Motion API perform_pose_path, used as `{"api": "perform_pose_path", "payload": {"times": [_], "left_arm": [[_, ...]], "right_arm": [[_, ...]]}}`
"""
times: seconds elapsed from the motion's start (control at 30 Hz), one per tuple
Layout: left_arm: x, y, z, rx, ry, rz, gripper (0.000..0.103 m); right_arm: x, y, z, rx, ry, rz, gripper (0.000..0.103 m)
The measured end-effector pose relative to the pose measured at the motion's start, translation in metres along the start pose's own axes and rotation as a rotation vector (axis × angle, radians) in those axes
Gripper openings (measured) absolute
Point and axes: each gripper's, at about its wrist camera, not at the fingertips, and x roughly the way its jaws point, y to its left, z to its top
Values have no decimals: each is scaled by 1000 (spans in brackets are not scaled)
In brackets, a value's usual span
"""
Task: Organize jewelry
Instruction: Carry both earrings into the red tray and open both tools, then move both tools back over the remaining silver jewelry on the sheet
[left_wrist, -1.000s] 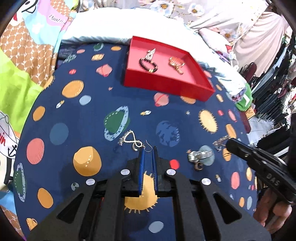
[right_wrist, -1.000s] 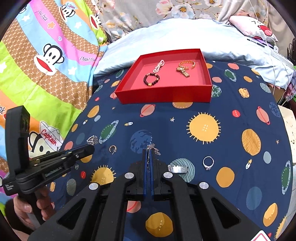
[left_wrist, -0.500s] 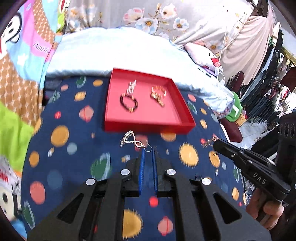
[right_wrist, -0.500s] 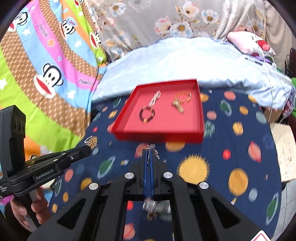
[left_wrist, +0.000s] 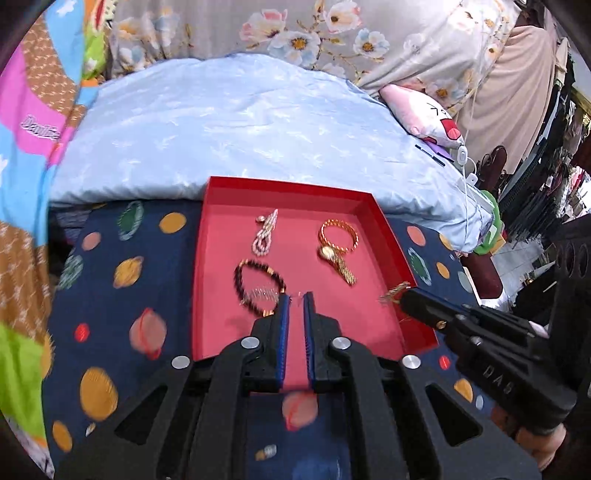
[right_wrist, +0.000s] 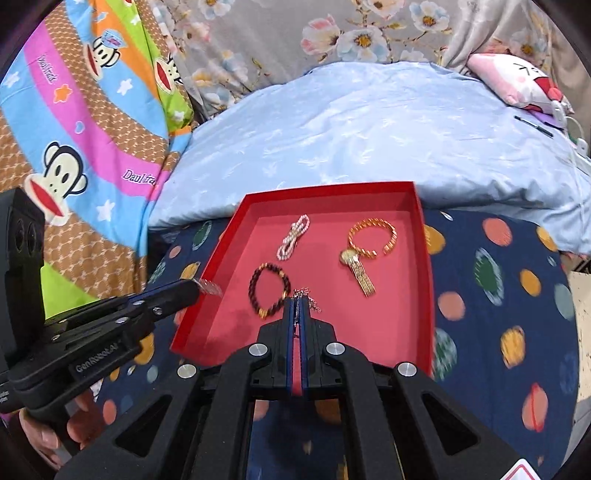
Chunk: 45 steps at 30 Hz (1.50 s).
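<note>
Bracelets (right_wrist: 269, 291) in tray (right_wrist: 424, 295); tray on blanket (right_wrist: 498, 295)

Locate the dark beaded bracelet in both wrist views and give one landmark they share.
Left wrist view: the dark beaded bracelet lies in the red tray, left of center, just beyond the left fingertip.
Right wrist view: the bracelet lies in the tray's near-left part, left of the fingertips.
Shared landmark: the gold watch, to the bracelet's right.
</note>
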Motion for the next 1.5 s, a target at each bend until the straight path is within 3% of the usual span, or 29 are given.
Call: {"api": "perform_pose_path", "payload": {"times": [0.33, 0.53, 0.63, 0.7, 0.77, 1.0, 1.07, 1.33, 1.5], "left_arm": [[57, 26, 50, -31, 0, 41, 4], [50, 32, 43, -15, -7, 71, 5], [48, 37, 35, -47, 7, 59, 5], [42, 41, 30, -65, 1, 57, 5], [38, 41, 27, -69, -3, 60, 5], [14, 42, 10, -87, -15, 67, 8], [7, 42, 2, -93, -17, 67, 14], [-22, 32, -28, -88, -15, 69, 15], [-38, 26, -56, -73, -1, 82, 25]], "right_arm": [[74, 2, 34, -8, 50, 19, 2], [97, -16, 21, 9, 126, -9, 2], [97, -19, 16, 2, 126, -30, 8], [93, -19, 12, -14, 122, -50, 17], [84, -21, 8, -18, 111, -62, 20], [37, -36, -10, 45, 58, -62, 20], [26, -37, -12, 54, 49, -57, 20], [-28, -25, -37, 42, -18, -101, 20], [-49, -14, -67, 15, -5, -114, 20]]}}
